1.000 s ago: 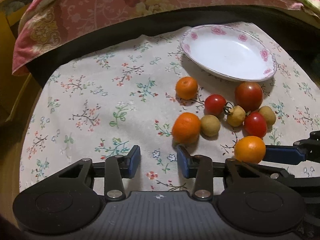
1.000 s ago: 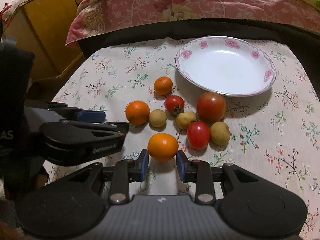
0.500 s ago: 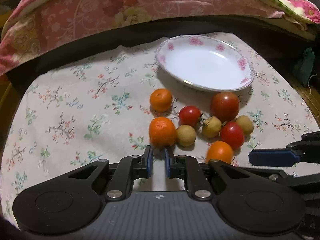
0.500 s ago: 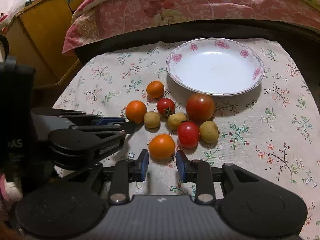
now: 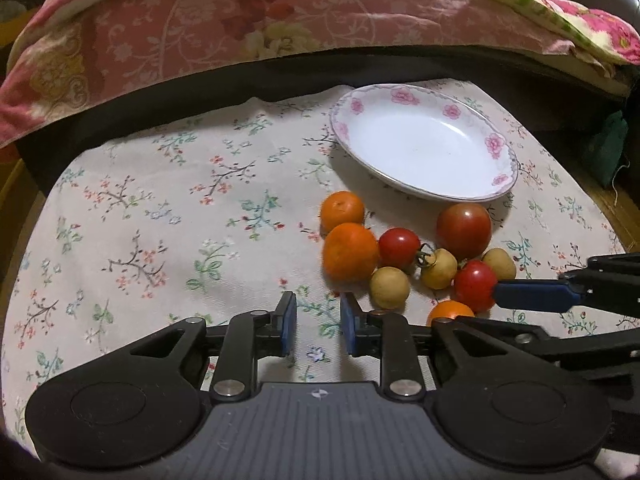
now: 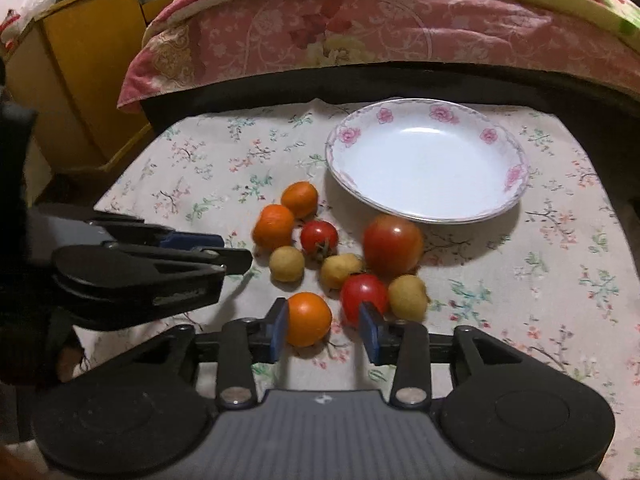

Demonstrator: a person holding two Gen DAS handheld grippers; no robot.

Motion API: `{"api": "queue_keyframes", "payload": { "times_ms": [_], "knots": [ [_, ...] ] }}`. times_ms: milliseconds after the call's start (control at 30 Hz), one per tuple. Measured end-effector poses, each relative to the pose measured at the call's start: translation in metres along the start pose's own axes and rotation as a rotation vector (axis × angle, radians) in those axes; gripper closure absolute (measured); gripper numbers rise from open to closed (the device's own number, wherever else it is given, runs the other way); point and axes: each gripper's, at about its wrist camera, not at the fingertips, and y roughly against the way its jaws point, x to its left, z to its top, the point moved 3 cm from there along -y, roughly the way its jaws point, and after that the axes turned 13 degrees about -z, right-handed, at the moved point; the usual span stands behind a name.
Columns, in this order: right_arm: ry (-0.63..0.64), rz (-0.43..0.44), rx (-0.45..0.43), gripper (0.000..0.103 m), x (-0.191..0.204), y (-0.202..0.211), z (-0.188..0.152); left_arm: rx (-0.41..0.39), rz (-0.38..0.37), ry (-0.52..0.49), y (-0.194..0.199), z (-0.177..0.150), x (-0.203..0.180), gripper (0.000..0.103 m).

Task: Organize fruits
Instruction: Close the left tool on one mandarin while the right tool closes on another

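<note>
Right gripper [image 6: 324, 322] is lined up on the nearest orange [image 6: 308, 319], the 1 lying farthest from the plate [image 6: 516, 200] on the near side of the pile. Its jaws are opening and the orange sits between them: the left pad looks to be against the skin, the right pad stands clear of it, so nothing is clamped yet. Left gripper [image 5: 318, 326] is clenched as far as it goes on nothing at all, its pads over bare cloth just short of the big orange [image 5: 350, 252].

This reads as the first pick: the plate is bare and all 9 pieces lie on the surface [image 6: 560, 280] in a cluster just in front of the plate. The next move calls for centring the jaws on that orange, squeezing, then lifting it clear before carrying it over to the plate. The red tomato [image 6: 362, 294] touches the right pad's tip, so a careless close could nudge it.

The right wrist view shows the orange between the pads and the left gripper side-on. The left wrist view hides most of that orange [image 5: 450, 311] behind its own frame, but shows the right gripper's blue finger [image 5: 532, 296] reaching in against the small tomato [image 5: 474, 286], and a green bag [image 5: 606, 148] beyond the plate.
</note>
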Motion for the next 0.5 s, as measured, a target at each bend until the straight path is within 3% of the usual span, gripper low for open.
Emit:
{"api": "queue_keyframes", "payload": {
  "times_ms": [200,300,500],
  "knots": [
    [0.101,-0.006,-0.029,0.057,0.022,-0.003,-0.005,-0.016,-0.001,0.007,0.007,0.001,0.005,0.062],
    [0.100,-0.027,-0.035,0.066,0.023,-0.006,-0.003,-0.012,-0.009,0.003,0.002,0.004,0.004,0.062],
    [0.084,0.004,-0.028,0.066,0.017,0.002,-0.010,-0.002,-0.045,-0.044,-0.017,0.012,-0.004,0.061]
  ]
}}
